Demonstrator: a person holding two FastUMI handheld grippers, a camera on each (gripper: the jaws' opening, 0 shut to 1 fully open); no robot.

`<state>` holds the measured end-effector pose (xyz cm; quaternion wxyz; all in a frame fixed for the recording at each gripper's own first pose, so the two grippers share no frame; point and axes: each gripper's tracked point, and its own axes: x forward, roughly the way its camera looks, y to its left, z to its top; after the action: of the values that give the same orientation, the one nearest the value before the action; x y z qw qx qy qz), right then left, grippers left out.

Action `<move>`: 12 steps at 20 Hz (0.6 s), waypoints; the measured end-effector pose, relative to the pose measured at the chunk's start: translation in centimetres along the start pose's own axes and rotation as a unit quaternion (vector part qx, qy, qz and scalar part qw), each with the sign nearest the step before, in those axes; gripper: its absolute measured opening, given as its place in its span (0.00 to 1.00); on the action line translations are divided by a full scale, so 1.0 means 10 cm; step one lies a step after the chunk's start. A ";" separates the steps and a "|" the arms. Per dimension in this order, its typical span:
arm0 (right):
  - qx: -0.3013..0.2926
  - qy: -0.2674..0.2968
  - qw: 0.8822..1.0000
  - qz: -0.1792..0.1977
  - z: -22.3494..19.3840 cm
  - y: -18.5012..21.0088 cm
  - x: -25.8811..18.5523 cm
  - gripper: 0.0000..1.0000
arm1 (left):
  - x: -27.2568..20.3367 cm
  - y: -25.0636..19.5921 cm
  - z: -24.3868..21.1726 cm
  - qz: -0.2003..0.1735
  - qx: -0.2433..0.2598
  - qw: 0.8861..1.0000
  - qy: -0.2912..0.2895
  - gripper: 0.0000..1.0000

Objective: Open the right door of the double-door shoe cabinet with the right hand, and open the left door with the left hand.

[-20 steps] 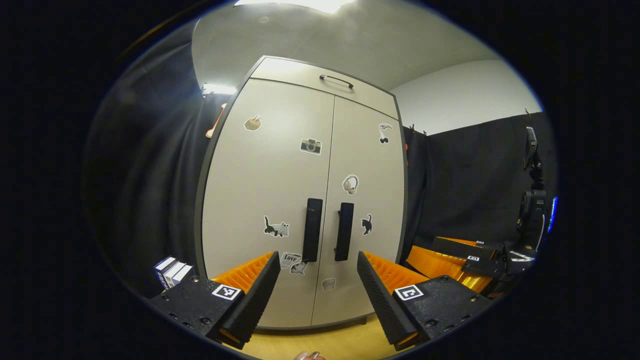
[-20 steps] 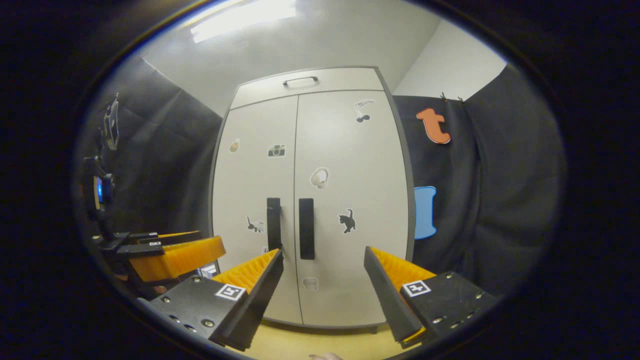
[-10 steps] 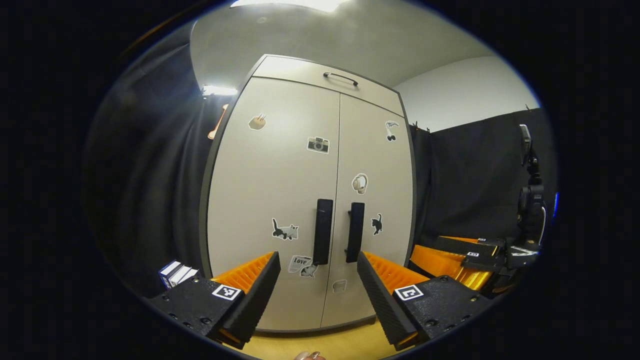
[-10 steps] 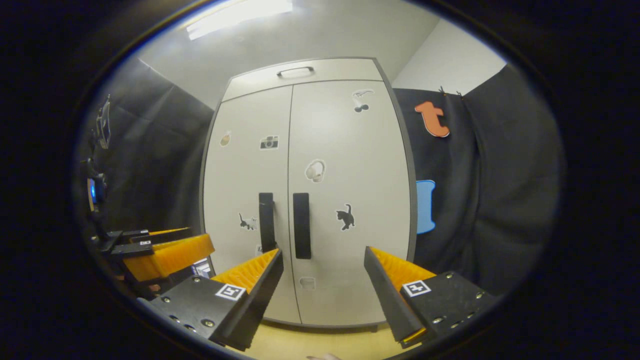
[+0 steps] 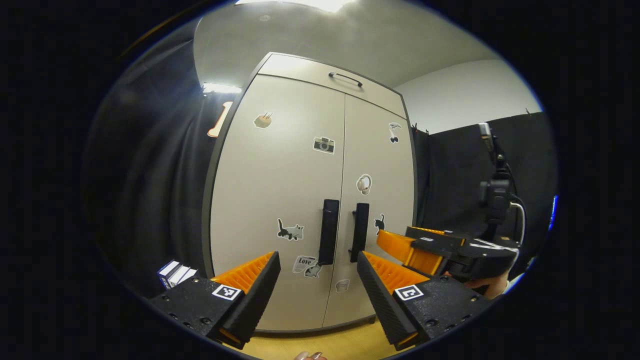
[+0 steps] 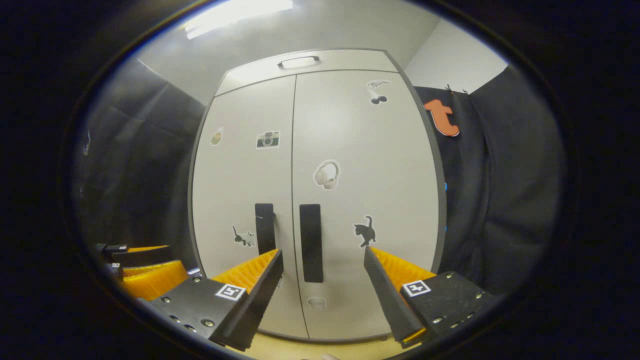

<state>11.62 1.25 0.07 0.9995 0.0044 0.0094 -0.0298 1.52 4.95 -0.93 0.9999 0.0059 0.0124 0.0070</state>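
Jaws apart on both grippers — right door handle (image 6: pixel 311 242) ahead between right gripper (image 6: pixel 324 265) jaws, untouched.

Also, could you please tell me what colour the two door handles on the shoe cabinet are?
Both door handles are black, clearest in the right gripper view.

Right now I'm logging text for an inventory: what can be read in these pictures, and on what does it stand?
"Love": sticker low on the cabinet's left door, beside the left handle.
Boxes on the floor left of the cabinet: print too small to read.
Square markers on the tongs: patterns, not words.
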 end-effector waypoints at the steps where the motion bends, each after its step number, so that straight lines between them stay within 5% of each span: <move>1: -0.004 -0.004 1.000 -0.004 0.02 0.01 0.08 0.98 | 0.00 0.02 -0.01 0.000 0.000 1.000 0.002 0.96; 6: -0.018 -0.017 1.000 -0.016 0.03 0.13 0.41 0.96 | -0.02 0.22 -0.04 0.007 -0.008 1.000 0.008 0.96; 9: -0.023 -0.019 0.999 -0.025 0.00 0.18 0.53 0.87 | -0.02 0.30 -0.05 0.008 -0.017 1.000 0.011 0.96; 12: -0.036 -0.022 0.998 -0.046 -0.02 0.14 0.62 0.90 | -0.02 0.38 -0.03 0.008 -0.018 1.000 0.009 0.92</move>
<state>17.89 2.29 -0.23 0.9965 -0.0329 -0.0110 -0.0758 1.28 8.77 -1.21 0.9996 -0.0118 0.0212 0.0156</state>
